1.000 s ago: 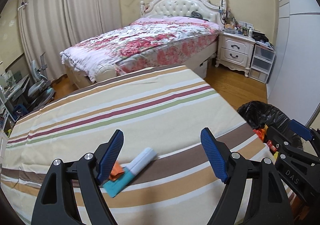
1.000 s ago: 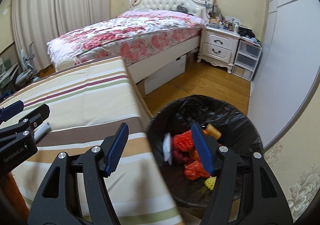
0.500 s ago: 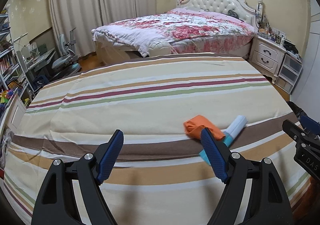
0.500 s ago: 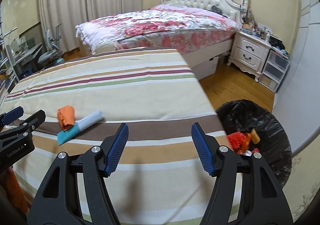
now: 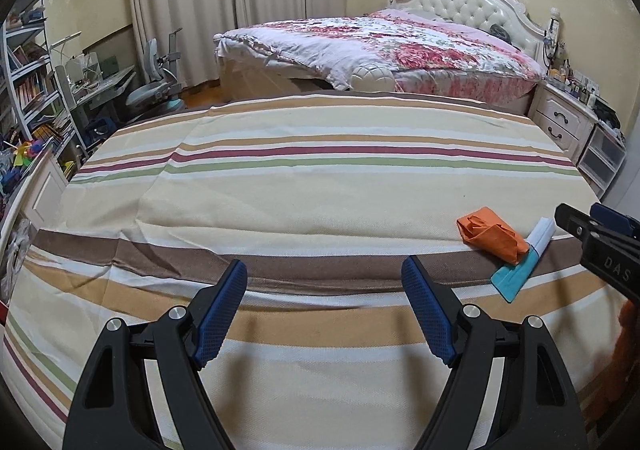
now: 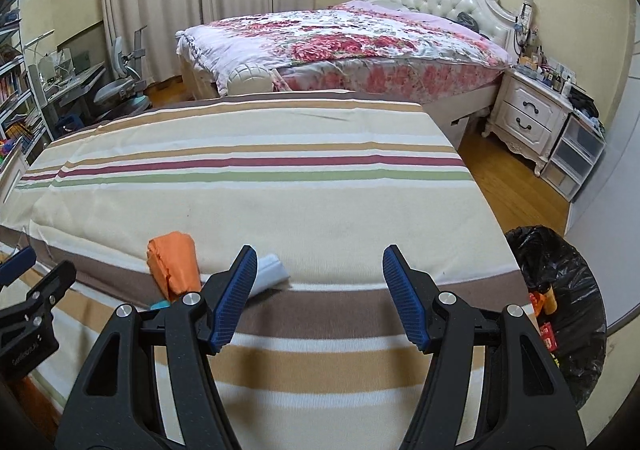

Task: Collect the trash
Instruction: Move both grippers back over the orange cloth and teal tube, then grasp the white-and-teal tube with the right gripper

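Note:
A crumpled orange wrapper (image 5: 491, 235) and a white-and-teal packet (image 5: 524, 260) lie side by side on the striped bed cover (image 5: 304, 194). In the right wrist view the orange wrapper (image 6: 173, 265) and the packet (image 6: 269, 268) sit just left of my right gripper (image 6: 316, 298), partly behind its left finger. My left gripper (image 5: 324, 310) is open and empty, over the cover, left of the trash. My right gripper is open and empty. The black-lined trash bin (image 6: 560, 290) stands on the floor at the bed's right edge, with orange and red trash inside.
A floral bed (image 6: 344, 38) stands beyond the striped one. A white nightstand (image 6: 532, 118) and plastic drawers (image 6: 576, 154) stand at the right. A desk, chair (image 5: 154, 86) and bookshelves (image 5: 28, 82) fill the left side. A white wardrobe door (image 6: 616, 218) is behind the bin.
Both grippers have swung left, away from the bin. The trash pieces have shifted right in the left wrist view and toward the centre in the right wrist view. The bin has moved to the right edge.

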Demonstrator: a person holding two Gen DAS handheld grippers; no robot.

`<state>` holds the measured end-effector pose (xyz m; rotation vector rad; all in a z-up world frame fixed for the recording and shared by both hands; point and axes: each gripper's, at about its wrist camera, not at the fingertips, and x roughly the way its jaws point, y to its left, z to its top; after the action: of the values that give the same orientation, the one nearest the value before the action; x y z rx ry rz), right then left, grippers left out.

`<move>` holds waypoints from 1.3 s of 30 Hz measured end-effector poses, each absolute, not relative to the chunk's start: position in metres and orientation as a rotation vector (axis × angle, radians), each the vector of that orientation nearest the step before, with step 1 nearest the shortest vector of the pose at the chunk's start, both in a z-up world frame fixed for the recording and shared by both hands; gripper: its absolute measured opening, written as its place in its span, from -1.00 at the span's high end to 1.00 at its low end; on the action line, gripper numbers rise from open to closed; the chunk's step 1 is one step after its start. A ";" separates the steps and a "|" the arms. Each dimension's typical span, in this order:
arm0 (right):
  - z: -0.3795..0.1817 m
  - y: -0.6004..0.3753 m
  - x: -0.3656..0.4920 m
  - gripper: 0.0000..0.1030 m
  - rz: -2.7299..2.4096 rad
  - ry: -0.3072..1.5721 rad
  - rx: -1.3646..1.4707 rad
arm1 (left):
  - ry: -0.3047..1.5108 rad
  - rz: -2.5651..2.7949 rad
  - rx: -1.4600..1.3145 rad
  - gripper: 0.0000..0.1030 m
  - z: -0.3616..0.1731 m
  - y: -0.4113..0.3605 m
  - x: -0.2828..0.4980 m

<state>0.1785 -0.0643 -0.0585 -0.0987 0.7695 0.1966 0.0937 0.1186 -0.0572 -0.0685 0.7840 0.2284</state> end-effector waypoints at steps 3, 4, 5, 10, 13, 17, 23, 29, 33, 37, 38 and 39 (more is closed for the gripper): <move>-0.064 -0.061 0.195 -0.24 0.184 0.803 -0.111 | 0.782 0.223 -0.066 -0.50 -0.057 0.119 0.093; -0.068 -0.061 0.199 -0.24 0.182 0.824 -0.118 | 0.783 0.223 -0.066 -0.50 -0.058 0.119 0.093; -0.071 -0.060 0.203 -0.24 0.180 0.849 -0.126 | 0.783 0.221 -0.067 -0.50 -0.058 0.120 0.094; -0.078 -0.067 0.190 -0.24 0.185 0.884 -0.127 | 0.787 0.221 -0.078 -0.50 -0.059 0.121 0.096; -0.080 -0.072 0.174 -0.37 0.190 0.888 -0.130 | 0.786 0.222 -0.072 -0.50 -0.059 0.121 0.096; -0.082 -0.078 0.153 -0.37 0.209 0.893 -0.125 | 0.784 0.225 -0.066 -0.50 -0.059 0.120 0.093; -0.082 -0.074 0.127 -0.38 0.252 0.893 -0.147 | 0.788 0.232 -0.062 -0.50 -0.059 0.124 0.089; -0.073 -0.072 0.122 -0.38 0.265 0.866 -0.129 | 0.790 0.250 -0.061 -0.50 -0.059 0.131 0.084; -0.066 -0.058 0.116 -0.38 0.312 0.840 -0.149 | 0.791 0.263 -0.073 -0.50 -0.059 0.136 0.080; -0.067 -0.039 0.114 -0.25 0.362 0.838 -0.186 | 0.792 0.268 -0.079 -0.50 -0.059 0.140 0.079; -0.069 -0.034 0.114 -0.11 0.372 0.839 -0.202 | 0.792 0.267 -0.081 -0.50 -0.060 0.140 0.078; -0.070 -0.030 0.113 0.01 0.380 0.843 -0.213 | 0.793 0.267 -0.082 -0.50 -0.060 0.140 0.079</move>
<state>0.1133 -0.0304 -0.0704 -0.2130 0.8430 0.3798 0.0794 0.1405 -0.0599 -0.0820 0.7931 0.2669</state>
